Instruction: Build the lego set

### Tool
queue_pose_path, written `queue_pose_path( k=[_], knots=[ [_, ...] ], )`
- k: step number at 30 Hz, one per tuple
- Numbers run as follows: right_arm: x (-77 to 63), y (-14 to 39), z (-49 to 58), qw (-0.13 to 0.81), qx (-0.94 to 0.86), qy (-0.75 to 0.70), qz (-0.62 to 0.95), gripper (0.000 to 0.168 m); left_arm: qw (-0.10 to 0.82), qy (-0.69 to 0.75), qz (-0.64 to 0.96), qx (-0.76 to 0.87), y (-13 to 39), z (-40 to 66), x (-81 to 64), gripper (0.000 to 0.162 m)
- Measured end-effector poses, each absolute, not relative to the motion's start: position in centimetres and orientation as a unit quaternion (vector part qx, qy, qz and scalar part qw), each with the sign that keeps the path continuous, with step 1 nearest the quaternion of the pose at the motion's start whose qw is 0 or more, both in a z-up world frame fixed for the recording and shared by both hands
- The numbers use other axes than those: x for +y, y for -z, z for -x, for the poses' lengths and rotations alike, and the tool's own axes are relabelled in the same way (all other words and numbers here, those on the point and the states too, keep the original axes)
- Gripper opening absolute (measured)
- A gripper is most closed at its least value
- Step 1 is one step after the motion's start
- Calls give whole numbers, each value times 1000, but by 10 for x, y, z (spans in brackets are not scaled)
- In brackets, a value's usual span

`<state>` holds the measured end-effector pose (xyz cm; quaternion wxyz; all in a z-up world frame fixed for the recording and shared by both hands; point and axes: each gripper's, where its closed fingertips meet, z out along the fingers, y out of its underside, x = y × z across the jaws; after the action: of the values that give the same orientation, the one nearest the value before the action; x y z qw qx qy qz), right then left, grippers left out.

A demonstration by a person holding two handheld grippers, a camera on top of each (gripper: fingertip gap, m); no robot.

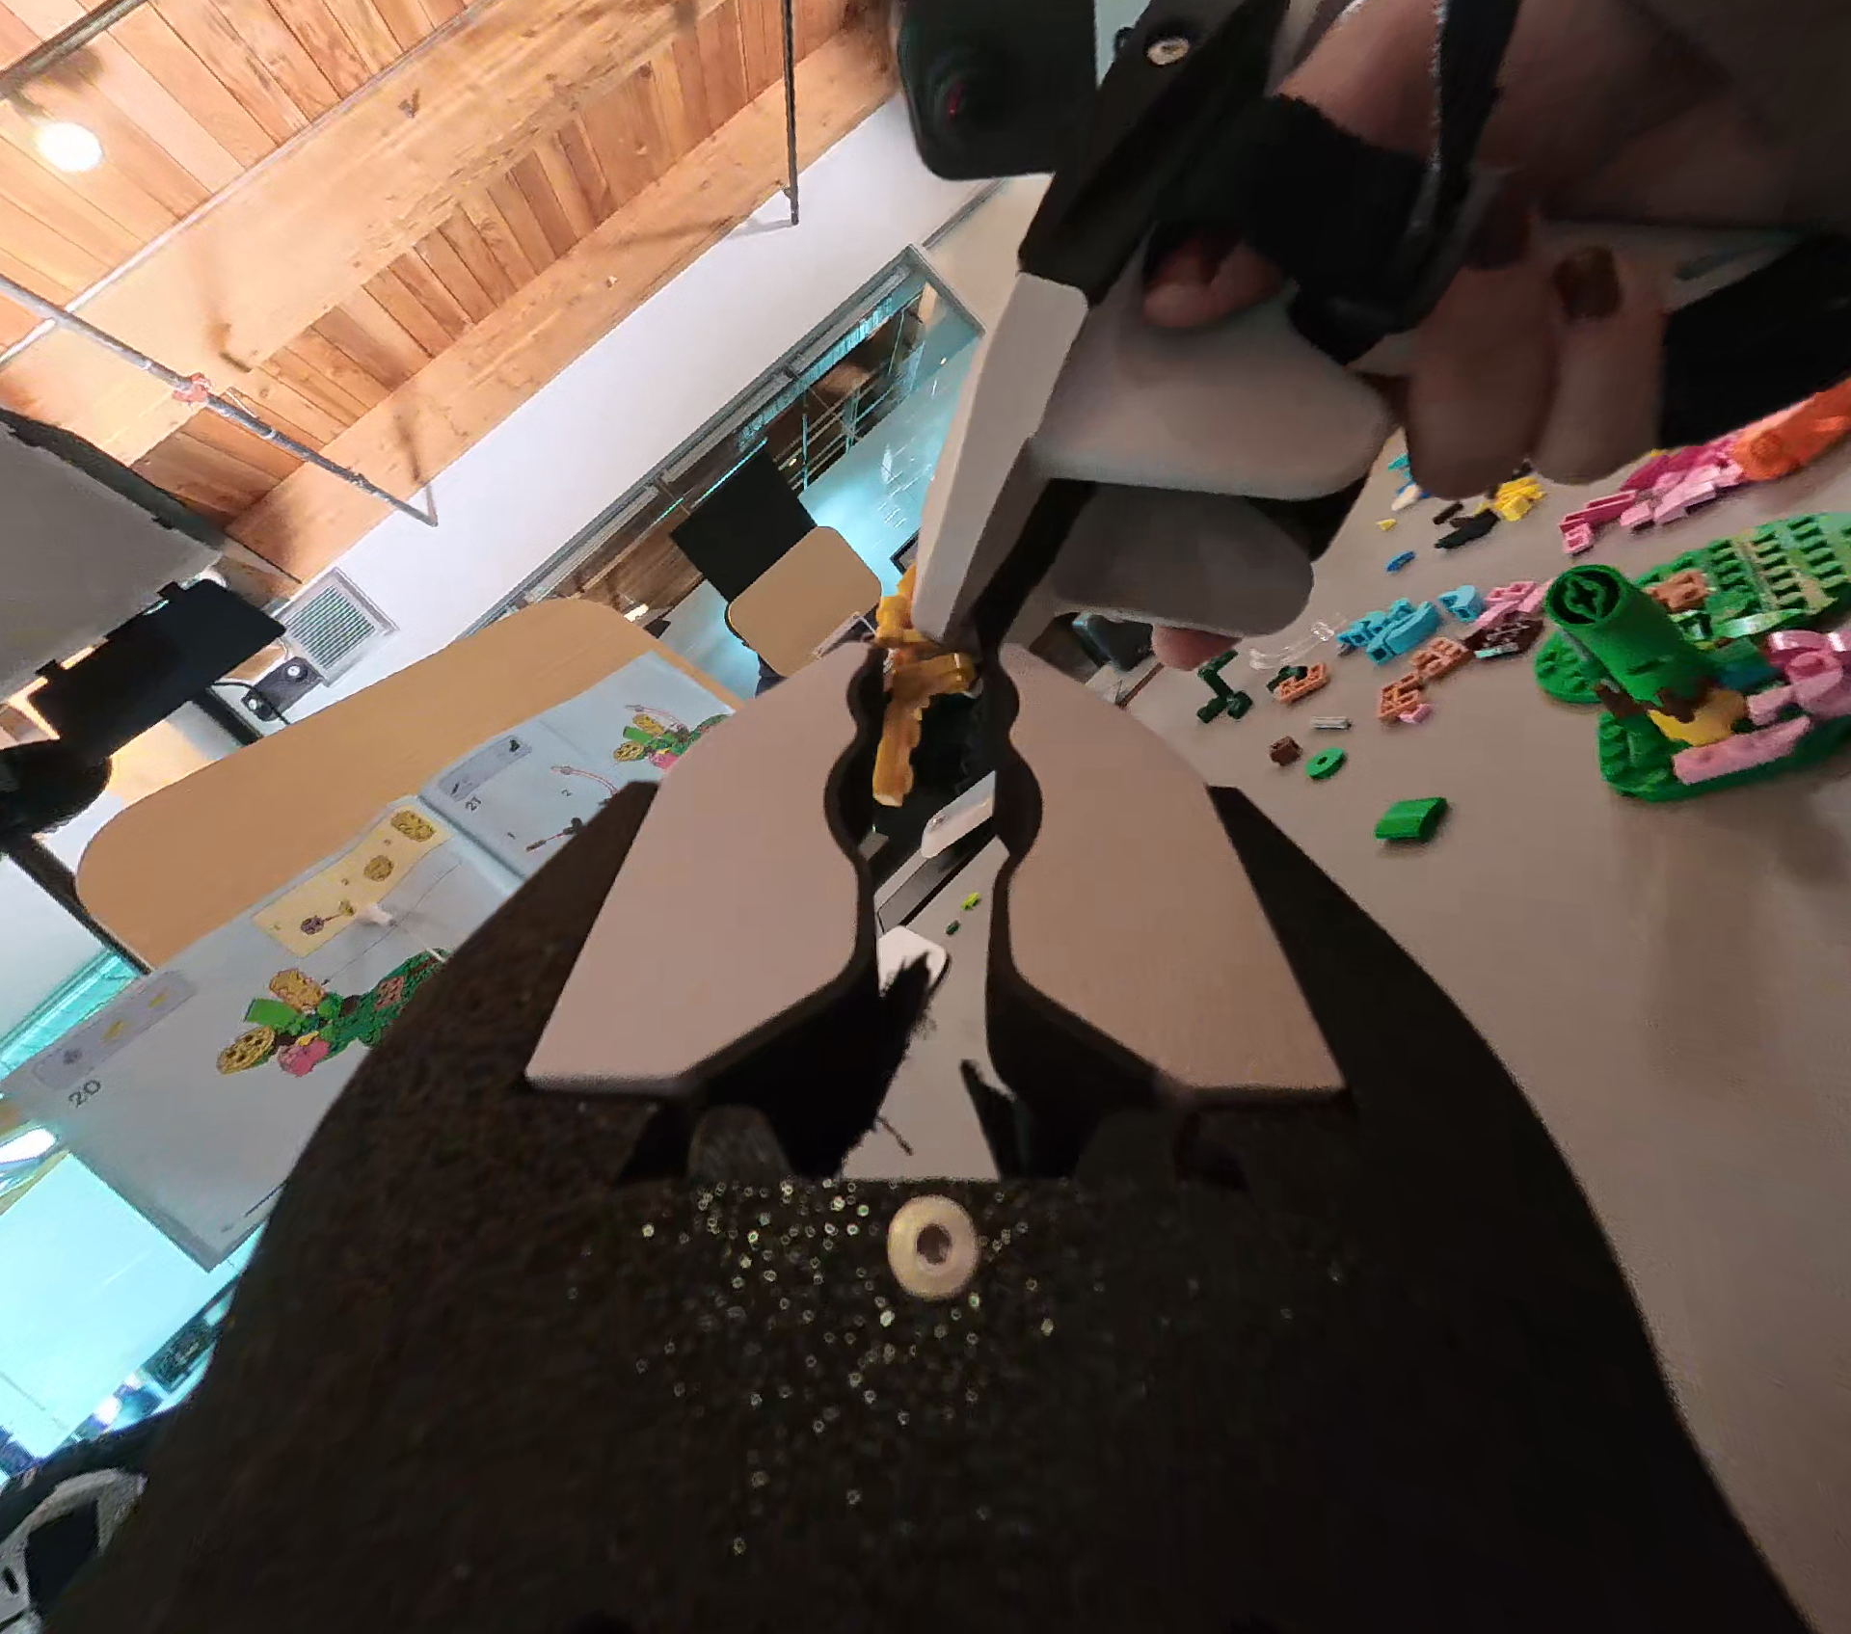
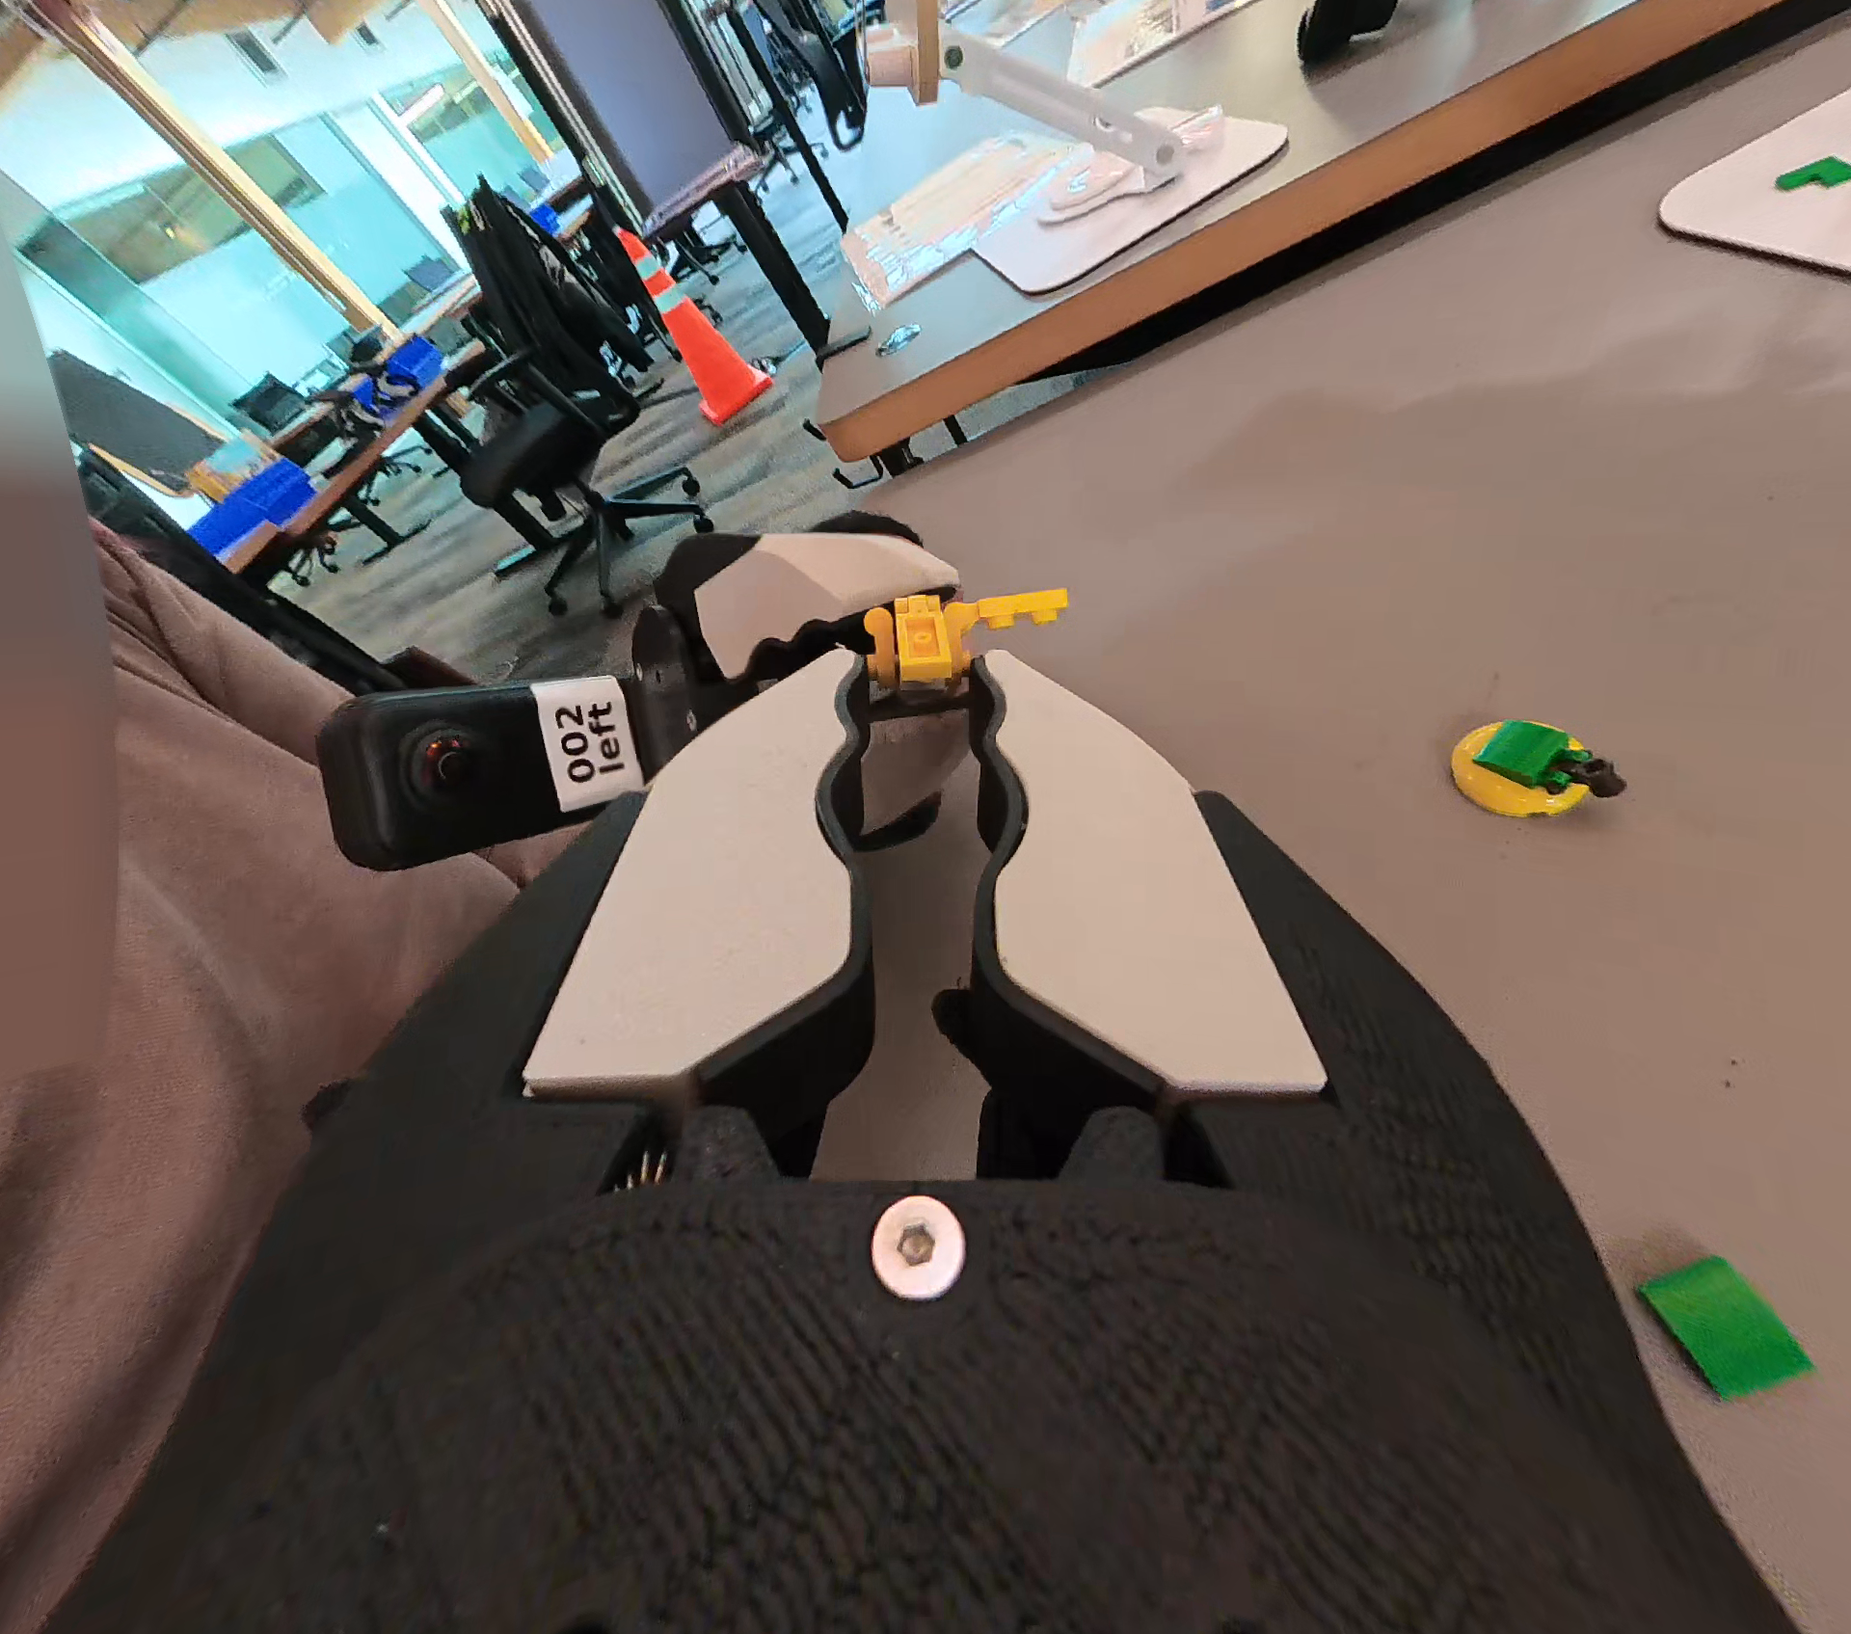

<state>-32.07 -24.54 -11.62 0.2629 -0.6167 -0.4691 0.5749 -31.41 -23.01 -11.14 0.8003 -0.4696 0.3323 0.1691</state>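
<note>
A small yellow lego assembly [image 1: 906,715] hangs between my two grippers above the grey table [image 1: 1502,985]. My left gripper [image 1: 932,674] is shut on its lower part. My right gripper [image 1: 957,634] comes down from the upper right, held by a hand, and its tips pinch the same assembly from above. In the right wrist view the yellow assembly [image 2: 927,639] sits at the tips of my right gripper [image 2: 916,669], with a thin yellow plate sticking out to the right. My left gripper [image 2: 851,619] meets it from the left.
A green and pink build with a green trunk [image 1: 1643,664] stands at the right, with loose bricks [image 1: 1402,644] and a green tile [image 1: 1410,817] near it. An instruction booklet [image 1: 401,885] lies at the left. A yellow disc with a green piece [image 2: 1522,770] and a green tile [image 2: 1725,1326] lie at the right. My left and right fingertips are right by each other.
</note>
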Motion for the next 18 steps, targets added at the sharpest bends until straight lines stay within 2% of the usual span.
queue_pose_path(
  k=[11, 12, 14, 18],
  knots=[
    [-245, 117, 319, 312, -483, -553, 604, 17, 793, -142, 487, 338, 113, 312, -230, 15],
    [-245, 117, 318, 324, -493, -541, 599, 18, 794, -127, 491, 336, 113, 312, -230, 15],
    [-243, 119, 315, 356, -525, -504, 586, 32, 799, -84, 493, 334, 112, 313, -233, 15],
    [-242, 107, 303, 438, -603, -431, 509, 31, 800, 77, 483, 348, 106, 306, -250, 15]
  ],
)
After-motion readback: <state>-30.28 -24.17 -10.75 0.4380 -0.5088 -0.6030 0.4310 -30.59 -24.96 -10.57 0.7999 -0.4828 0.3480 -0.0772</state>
